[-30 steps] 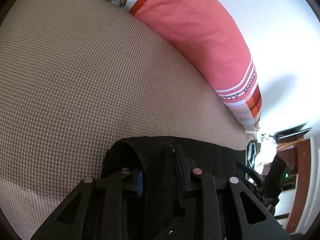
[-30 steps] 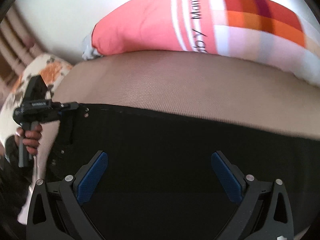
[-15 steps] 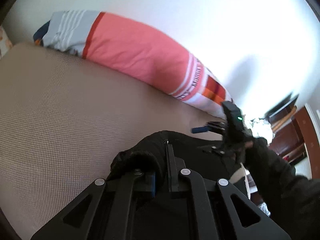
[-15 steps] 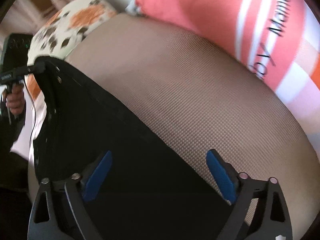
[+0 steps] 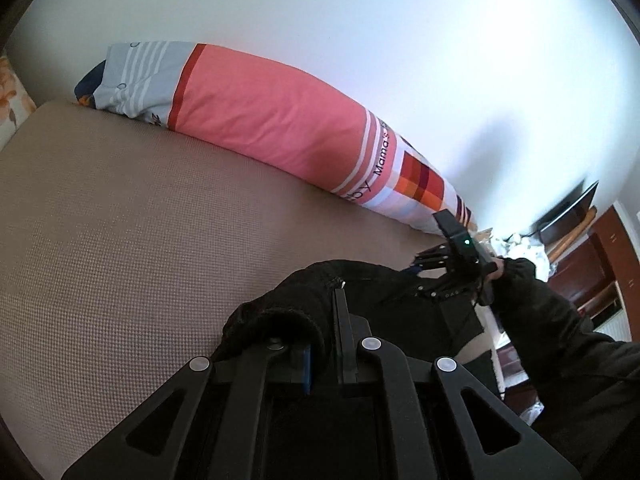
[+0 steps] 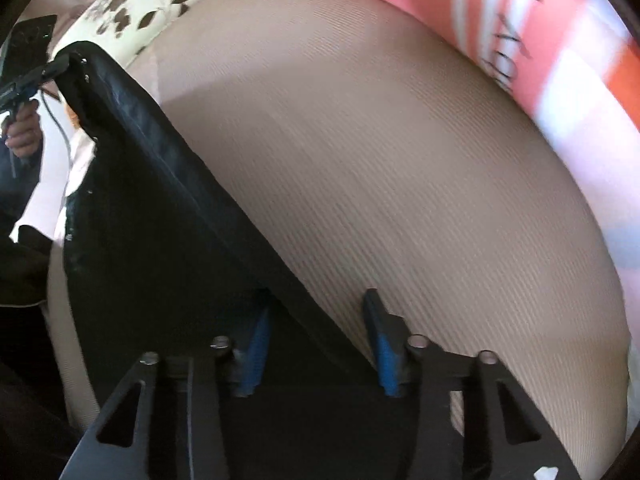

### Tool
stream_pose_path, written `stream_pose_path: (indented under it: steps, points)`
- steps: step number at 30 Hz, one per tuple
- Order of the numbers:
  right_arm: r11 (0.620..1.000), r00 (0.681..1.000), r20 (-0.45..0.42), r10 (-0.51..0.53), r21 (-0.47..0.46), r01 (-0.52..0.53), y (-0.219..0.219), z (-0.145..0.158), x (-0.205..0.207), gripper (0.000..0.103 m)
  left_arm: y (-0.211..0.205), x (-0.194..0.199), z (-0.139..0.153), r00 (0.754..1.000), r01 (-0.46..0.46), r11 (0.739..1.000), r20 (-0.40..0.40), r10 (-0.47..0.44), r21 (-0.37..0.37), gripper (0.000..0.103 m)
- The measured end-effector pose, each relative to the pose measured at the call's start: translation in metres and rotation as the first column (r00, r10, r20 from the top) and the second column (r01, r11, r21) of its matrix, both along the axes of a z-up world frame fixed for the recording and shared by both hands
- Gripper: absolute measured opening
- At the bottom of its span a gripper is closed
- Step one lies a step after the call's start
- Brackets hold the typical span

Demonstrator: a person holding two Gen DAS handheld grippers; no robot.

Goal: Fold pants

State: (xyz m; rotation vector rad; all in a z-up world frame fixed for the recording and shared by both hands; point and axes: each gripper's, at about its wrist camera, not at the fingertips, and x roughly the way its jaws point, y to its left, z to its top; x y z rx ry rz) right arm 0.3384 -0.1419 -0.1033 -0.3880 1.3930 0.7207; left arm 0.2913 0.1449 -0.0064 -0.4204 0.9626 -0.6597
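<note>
My left gripper [image 5: 322, 344] is pinched tight on a bunched corner of the black pants [image 5: 304, 300], the knit fabric humped over the left finger and squeezed in the narrow slit between the pads. From the right wrist view, my right gripper [image 6: 316, 344] sits partly spread — the pants' edge [image 6: 168, 216] runs between the two blue pads [image 6: 384, 356], but a clear gap remains on the right side, so I log it as not clamped. The pants hang stretched in the air between the two grippers, above the tan woven mattress cover [image 5: 132, 216], one long edge taut from corner to corner. In the left wrist view I see the right gripper far off [image 5: 452, 264] at the opposite end of the cloth, held by a dark-sleeved hand. In the right wrist view the left gripper appears at upper left [image 6: 36, 76], gripping the far corner. A long coral bolster pillow [image 5: 264, 108] with striped ends lies along the white wall [image 5: 400, 32] — well apart from the pants. A floral cushion [image 6: 132, 12] sits at the mattress end.
</note>
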Motion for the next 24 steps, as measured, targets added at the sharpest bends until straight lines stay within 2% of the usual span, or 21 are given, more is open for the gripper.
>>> stream_pose_path:
  steps: [1,3,6,8,11,15,20,24]
  points:
    - [1.0,1.0,0.009,-0.014,-0.009,0.014,-0.006,0.001,-0.002,0.029,-0.001,0.001,-0.001,1.0,-0.004,1.0,-0.008,0.004,0.002,0.008]
    - [0.999,0.999,0.038,-0.025,-0.026,0.026,-0.012,0.003,-0.008,0.015,-0.002,0.0,-0.001,1.0,-0.004,1.0,-0.008,0.004,0.004,0.008]
    - [0.997,0.994,0.103,-0.038,-0.06,0.045,-0.011,0.006,-0.021,0.01,-0.004,-0.003,0.0,1.0,-0.011,1.0,-0.003,0.011,0.026,0.008]
    - [0.994,0.984,0.173,-0.044,-0.094,0.06,-0.007,0.012,-0.032,0.009,-0.004,-0.004,-0.001,1.0,-0.023,0.999,-0.008,0.023,0.04,0.008]
    - [0.988,0.956,0.277,-0.095,-0.091,0.125,-0.007,0.033,-0.054,0.008,0.0,-0.01,0.003,1.0,-0.028,0.999,-0.008,0.029,0.043,0.008]
    - [0.973,0.899,0.409,-0.158,-0.091,0.213,-0.006,0.072,-0.103,0.008,0.007,-0.031,0.012,1.0,-0.005,0.998,0.013,0.004,0.058,0.008]
    - [0.954,0.854,0.46,-0.241,-0.048,0.295,-0.003,0.102,-0.178,0.008,0.017,-0.074,0.021,0.997,0.069,0.993,0.034,-0.073,0.094,0.008]
    - [0.946,0.846,0.456,-0.278,-0.026,0.324,0.009,0.101,-0.24,0.006,0.022,-0.112,0.018,0.991,0.128,0.984,0.031,-0.133,0.126,0.009]
